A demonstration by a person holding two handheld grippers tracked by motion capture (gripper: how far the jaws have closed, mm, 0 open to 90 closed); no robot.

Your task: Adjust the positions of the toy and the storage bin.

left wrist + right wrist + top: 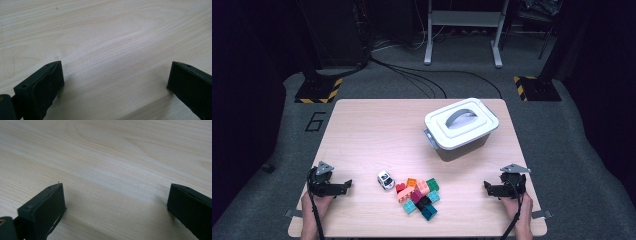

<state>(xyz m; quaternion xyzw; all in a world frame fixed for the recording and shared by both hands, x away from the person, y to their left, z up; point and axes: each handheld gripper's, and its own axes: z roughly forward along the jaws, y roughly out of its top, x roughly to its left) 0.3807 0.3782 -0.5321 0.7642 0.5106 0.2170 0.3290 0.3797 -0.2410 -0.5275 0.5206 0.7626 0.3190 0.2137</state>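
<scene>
My left claw (pixel 343 187) rests on the desk (pixel 372 130), jaws spread and empty; my right claw (pixel 490 189) likewise. The brick pile (pixel 418 198) lies between them, nearer my left, with the toy car (pixel 386 180) on the pile's left and the lidded box (pixel 461 128) beyond it.

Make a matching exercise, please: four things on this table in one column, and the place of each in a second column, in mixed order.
Things:
1. toy car
2. white box with lid
3. pile of coloured blocks
4. right tongs

Places:
A. far right part of the table, away from the person
B. near right edge of the table
C. near edge, between the two tongs, right of the toy car
D. just left of the pile of coloured blocks

Pairs: 1-D, 2-A, 3-C, 4-B
</scene>
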